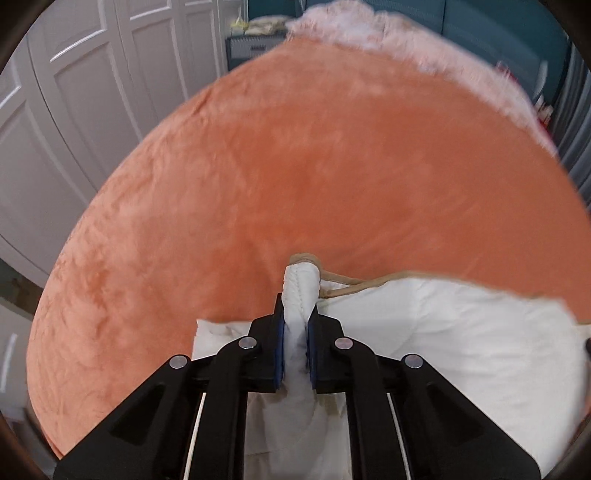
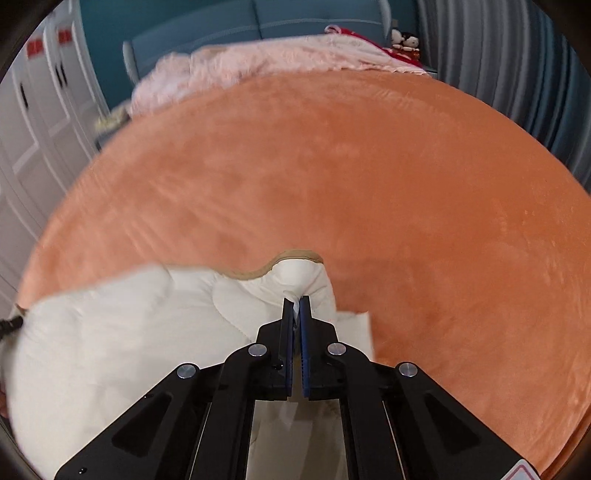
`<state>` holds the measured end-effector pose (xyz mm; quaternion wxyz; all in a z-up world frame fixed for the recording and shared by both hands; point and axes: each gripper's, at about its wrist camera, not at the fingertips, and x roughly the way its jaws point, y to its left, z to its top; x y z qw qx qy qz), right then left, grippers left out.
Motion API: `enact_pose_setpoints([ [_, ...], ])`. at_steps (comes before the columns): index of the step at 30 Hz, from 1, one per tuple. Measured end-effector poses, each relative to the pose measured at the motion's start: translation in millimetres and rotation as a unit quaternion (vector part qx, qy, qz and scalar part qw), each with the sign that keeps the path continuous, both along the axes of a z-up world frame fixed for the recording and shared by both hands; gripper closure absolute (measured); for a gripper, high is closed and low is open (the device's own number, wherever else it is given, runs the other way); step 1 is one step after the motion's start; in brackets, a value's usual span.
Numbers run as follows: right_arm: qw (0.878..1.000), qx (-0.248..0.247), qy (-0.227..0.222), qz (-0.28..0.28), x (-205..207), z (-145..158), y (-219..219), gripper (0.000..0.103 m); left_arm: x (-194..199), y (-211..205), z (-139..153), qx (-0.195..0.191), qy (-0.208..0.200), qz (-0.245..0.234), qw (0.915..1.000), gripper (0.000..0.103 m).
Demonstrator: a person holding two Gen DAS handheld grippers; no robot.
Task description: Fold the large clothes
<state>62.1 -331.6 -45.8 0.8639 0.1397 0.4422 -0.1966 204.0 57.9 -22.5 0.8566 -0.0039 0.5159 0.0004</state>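
A white padded garment (image 1: 443,332) with tan trim lies on an orange plush bedspread (image 1: 295,166). My left gripper (image 1: 297,306) is shut on a thick bunched corner of it, which sticks up between the blue pads. In the right wrist view the same white garment (image 2: 110,350) spreads to the left. My right gripper (image 2: 296,306) is shut on a thin fold at its tan-edged corner. Both corners are pinched just above the orange bedspread (image 2: 369,184).
A pale pink fluffy blanket (image 2: 258,62) is heaped at the far end of the bed. White wardrobe doors (image 1: 74,110) stand to the left. A teal headboard (image 2: 258,22), grey curtains (image 2: 498,74) and small dolls (image 2: 406,40) are behind.
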Motion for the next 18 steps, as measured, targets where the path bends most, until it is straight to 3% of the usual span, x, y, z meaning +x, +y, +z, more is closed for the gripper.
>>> enact_pose_setpoints([
  [4,0.999,-0.024,0.022,0.016,6,-24,12,0.099,-4,6,-25,0.007,-0.002,0.002,1.0,0.088],
  [10,0.996,-0.077,0.027,0.025,10,-42,28,0.095,-15,-15,-37,0.075,-0.049,-0.006,0.996,0.087],
  [18,0.997,-0.078,0.01,0.019,9,-42,29,0.094,-12,-15,-41,0.073,-0.055,0.004,0.9958,0.084],
])
